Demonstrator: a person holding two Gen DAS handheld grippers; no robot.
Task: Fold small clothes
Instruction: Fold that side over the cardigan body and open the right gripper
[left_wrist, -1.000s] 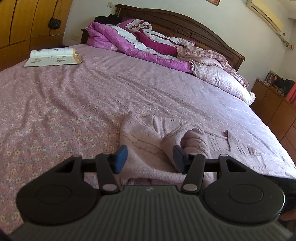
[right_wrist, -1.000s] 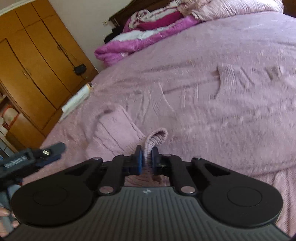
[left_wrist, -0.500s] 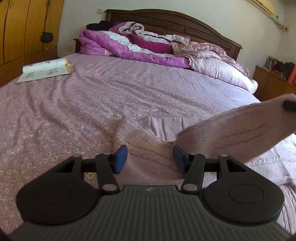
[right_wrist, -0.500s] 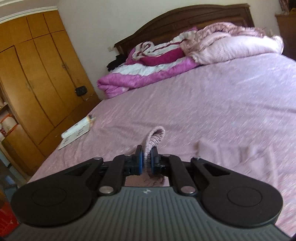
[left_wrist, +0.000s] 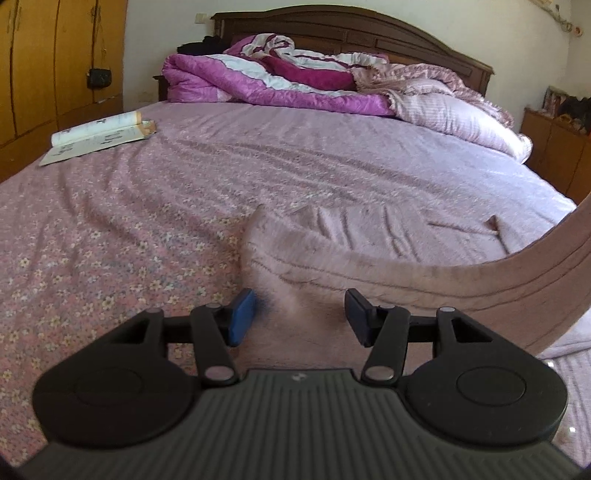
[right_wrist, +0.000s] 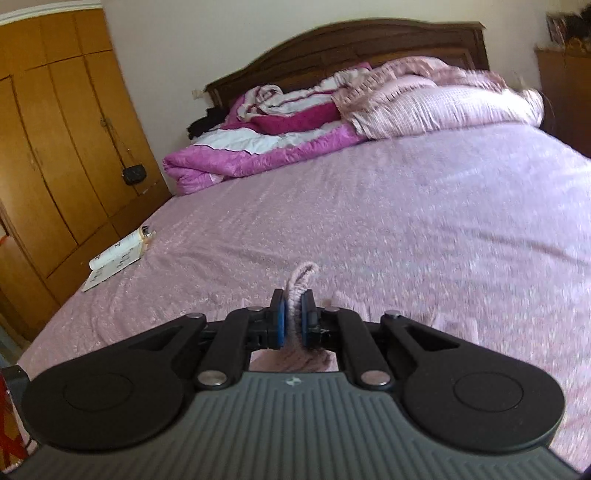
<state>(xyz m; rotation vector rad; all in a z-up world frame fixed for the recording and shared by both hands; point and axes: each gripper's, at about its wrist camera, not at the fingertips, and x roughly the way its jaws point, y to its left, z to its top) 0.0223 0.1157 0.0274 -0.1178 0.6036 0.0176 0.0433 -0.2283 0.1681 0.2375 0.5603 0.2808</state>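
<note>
A pale pink knitted garment lies on the pink floral bedsheet in the left wrist view. One sleeve is lifted and stretches up to the right out of frame. My left gripper is open, its jaws low over the garment's near edge, holding nothing. My right gripper is shut on the sleeve's ribbed cuff, which sticks up between the blue pads, held above the bed.
An open book lies at the bed's left edge; it also shows in the right wrist view. A magenta quilt and pillows are piled at the headboard. A wooden wardrobe stands left, a dresser right.
My right gripper has lifted the sleeve cuff higher and farther right, pulling the sleeve out straight. My left gripper has stayed open and moved a little closer over the garment.
</note>
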